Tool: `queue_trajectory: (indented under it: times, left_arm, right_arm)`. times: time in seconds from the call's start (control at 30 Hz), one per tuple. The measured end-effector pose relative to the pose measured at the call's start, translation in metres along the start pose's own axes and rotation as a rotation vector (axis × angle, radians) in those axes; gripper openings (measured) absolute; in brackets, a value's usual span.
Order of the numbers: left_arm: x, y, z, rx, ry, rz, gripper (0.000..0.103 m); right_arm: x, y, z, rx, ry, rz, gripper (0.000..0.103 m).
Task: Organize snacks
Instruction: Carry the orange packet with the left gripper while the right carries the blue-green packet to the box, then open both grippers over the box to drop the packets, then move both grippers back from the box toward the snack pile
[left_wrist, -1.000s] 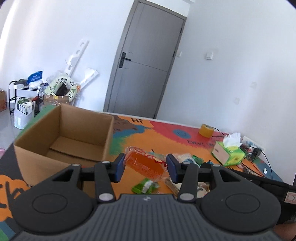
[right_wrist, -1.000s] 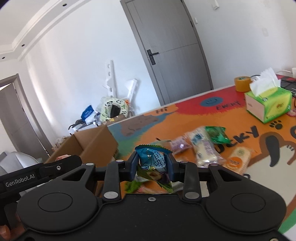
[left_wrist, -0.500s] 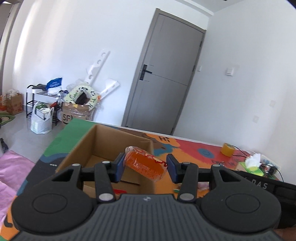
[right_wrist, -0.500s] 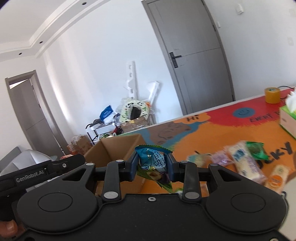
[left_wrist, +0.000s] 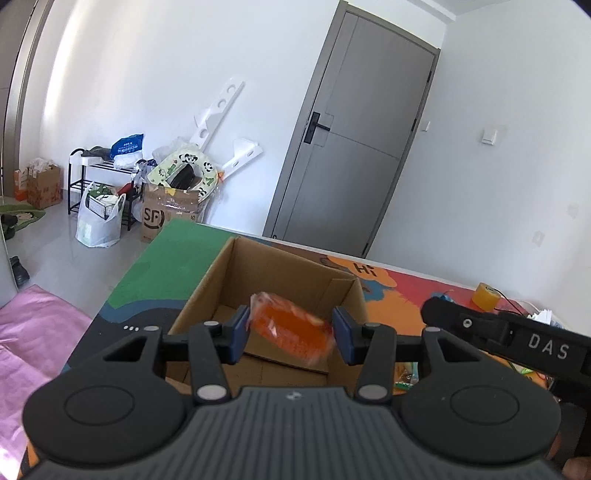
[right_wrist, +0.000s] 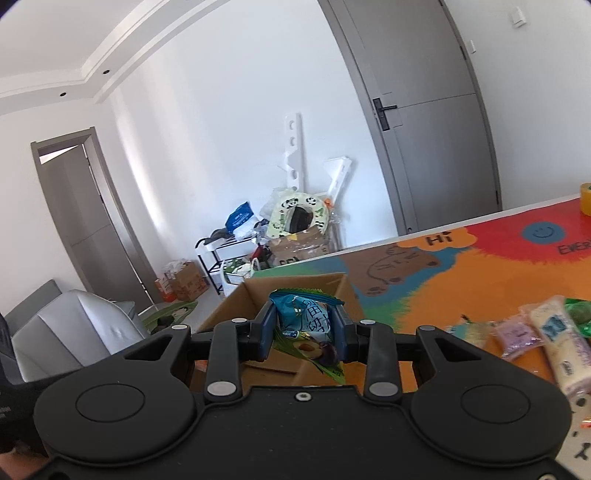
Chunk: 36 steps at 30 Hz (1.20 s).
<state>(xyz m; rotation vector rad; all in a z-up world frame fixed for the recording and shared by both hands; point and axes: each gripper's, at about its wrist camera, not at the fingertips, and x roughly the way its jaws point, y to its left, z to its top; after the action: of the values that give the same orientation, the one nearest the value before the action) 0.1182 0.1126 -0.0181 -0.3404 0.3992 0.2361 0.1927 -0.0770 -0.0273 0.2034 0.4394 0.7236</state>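
Observation:
My left gripper (left_wrist: 290, 332) is shut on an orange snack packet (left_wrist: 291, 328), which hangs blurred over the open cardboard box (left_wrist: 280, 273). In the right wrist view, my right gripper (right_wrist: 304, 328) is shut on a blue and green snack packet (right_wrist: 306, 325), just in front of the same box (right_wrist: 255, 295). The box's inside looks bare where it shows. The right gripper's black body (left_wrist: 517, 336) reaches in at the right of the left wrist view. Loose snacks lie on the mat to the right: a purple packet (right_wrist: 515, 338), a white packet (right_wrist: 557, 339) and a green one (right_wrist: 580, 314).
The box stands at the left end of a colourful cartoon mat (right_wrist: 461, 273) on the table. A yellow tape roll (left_wrist: 487, 295) sits at the far right. Beyond the table edge are a rack, bags and an SF carton (left_wrist: 166, 218) by the wall, and pink cloth (left_wrist: 33, 332) low left.
Both grippers have swung left with their packets still held. The box has come from the left side to straight ahead, and the snack pile has slid off to the right.

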Motion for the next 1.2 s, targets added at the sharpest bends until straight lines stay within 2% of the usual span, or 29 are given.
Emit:
queue_trajectory:
  times: [0.33, 0.4, 0.47, 0.53, 0.67, 0.7, 0.77, 0.83, 1.07, 1.2]
  left_arm:
    - [-0.017, 0.014, 0.006, -0.024, -0.016, 0.042, 0.052]
    - [-0.017, 0.015, 0.008, -0.023, -0.016, 0.049, 0.056]
    - [-0.019, 0.015, 0.008, -0.024, -0.016, 0.055, 0.06]
    - [-0.021, 0.013, 0.007, -0.026, -0.016, 0.06, 0.069]
    - [-0.023, 0.006, 0.005, -0.022, -0.009, 0.048, 0.075]
    - [-0.023, 0.004, 0.005, -0.022, -0.004, 0.045, 0.08]
    - [-0.021, -0.002, 0.004, -0.025, 0.002, 0.043, 0.085]
    - [-0.021, -0.008, 0.002, -0.016, -0.003, 0.028, 0.085]
    - [-0.025, -0.035, -0.005, 0.02, 0.003, -0.029, 0.093]
    - [-0.026, -0.05, -0.011, 0.032, 0.014, -0.055, 0.094]
  right_arm:
    - [0.018, 0.014, 0.003, 0.009, 0.012, 0.047, 0.033]
    - [0.019, 0.018, 0.004, 0.007, 0.004, 0.062, 0.033]
    - [0.02, 0.019, 0.005, 0.003, 0.005, 0.076, 0.04]
    - [0.019, 0.015, 0.006, 0.026, 0.01, 0.064, 0.057]
    - [0.007, 0.004, 0.004, 0.053, 0.008, 0.038, 0.06]
    - [0.003, 0.0, 0.003, 0.058, 0.009, 0.026, 0.064]
    - [-0.005, -0.007, 0.001, 0.065, 0.004, 0.002, 0.071]
    - [-0.015, -0.015, -0.001, 0.067, -0.005, -0.021, 0.08]
    - [-0.047, -0.044, -0.005, 0.092, -0.028, -0.083, 0.09]
    - [-0.064, -0.057, -0.007, 0.101, -0.049, -0.114, 0.099]
